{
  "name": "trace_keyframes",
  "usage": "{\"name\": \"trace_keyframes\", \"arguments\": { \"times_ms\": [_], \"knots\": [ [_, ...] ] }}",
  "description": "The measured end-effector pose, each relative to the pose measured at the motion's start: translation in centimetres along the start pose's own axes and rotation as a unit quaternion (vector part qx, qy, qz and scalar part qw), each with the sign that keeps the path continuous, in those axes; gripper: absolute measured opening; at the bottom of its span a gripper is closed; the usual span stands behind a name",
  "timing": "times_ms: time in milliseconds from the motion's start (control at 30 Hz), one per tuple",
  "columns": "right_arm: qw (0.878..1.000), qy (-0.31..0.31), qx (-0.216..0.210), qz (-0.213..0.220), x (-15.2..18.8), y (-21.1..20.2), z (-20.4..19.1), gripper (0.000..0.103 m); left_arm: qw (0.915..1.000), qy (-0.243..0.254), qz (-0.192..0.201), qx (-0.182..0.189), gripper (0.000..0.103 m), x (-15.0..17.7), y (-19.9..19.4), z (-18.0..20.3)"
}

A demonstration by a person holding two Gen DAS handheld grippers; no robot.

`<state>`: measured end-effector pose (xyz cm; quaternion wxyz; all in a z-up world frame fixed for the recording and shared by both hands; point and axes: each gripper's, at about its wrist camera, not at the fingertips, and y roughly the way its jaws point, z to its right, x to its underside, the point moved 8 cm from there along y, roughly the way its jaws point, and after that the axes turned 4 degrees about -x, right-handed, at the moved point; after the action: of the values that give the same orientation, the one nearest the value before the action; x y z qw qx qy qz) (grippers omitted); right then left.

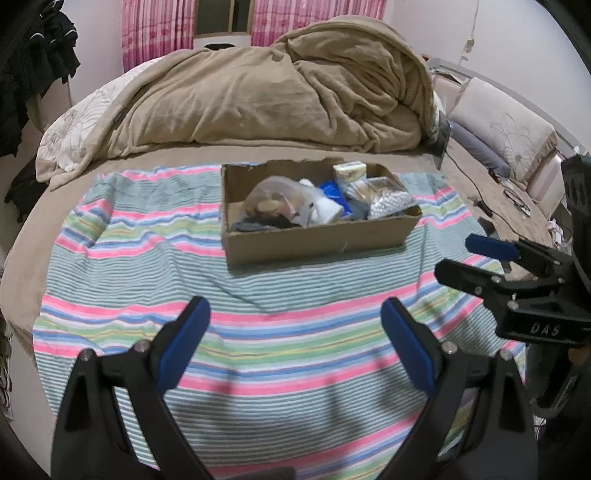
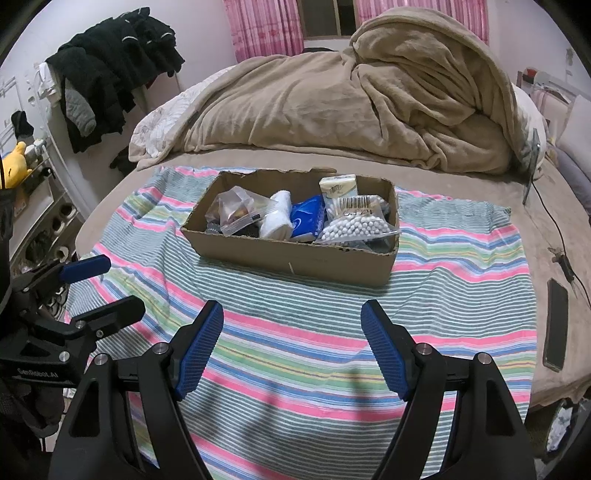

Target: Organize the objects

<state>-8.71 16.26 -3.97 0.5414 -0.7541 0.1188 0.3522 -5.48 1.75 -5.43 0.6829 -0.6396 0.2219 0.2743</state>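
Observation:
A cardboard box (image 1: 321, 242) (image 2: 295, 260) stands on a striped cloth (image 1: 258, 332) (image 2: 295, 350) spread over the bed. Inside it lie a clear plastic bag (image 1: 275, 201) (image 2: 238, 212), a white roll (image 2: 277, 218), a blue packet (image 2: 308, 218), a tissue pack (image 1: 349, 171) (image 2: 338, 188) and a bag of cotton swabs (image 2: 356, 223). My left gripper (image 1: 295, 314) hovers open over the cloth, short of the box, with nothing between its fingers. My right gripper (image 2: 291, 314) hangs open and empty the same way. Each gripper shows at the edge of the other's view: the right gripper (image 1: 465, 258) and the left gripper (image 2: 110, 284).
A rumpled tan blanket (image 1: 277, 88) (image 2: 369, 103) is heaped behind the box. A phone (image 2: 556, 328) and a cable (image 2: 554, 229) lie on the bed at the right. Dark clothes (image 2: 110, 74) hang on a rack at the left. Pink curtains (image 2: 266, 26) cover the far window.

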Motion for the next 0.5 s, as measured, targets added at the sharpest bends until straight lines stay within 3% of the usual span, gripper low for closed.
{"name": "trace_keyframes", "arguments": {
  "times_ms": [500],
  "knots": [
    [1.000, 0.001, 0.001, -0.007, 0.09, 0.52, 0.11, 0.080, 1.0000, -0.001, -0.002, 0.002, 0.095, -0.05, 0.31, -0.08]
  ]
}}
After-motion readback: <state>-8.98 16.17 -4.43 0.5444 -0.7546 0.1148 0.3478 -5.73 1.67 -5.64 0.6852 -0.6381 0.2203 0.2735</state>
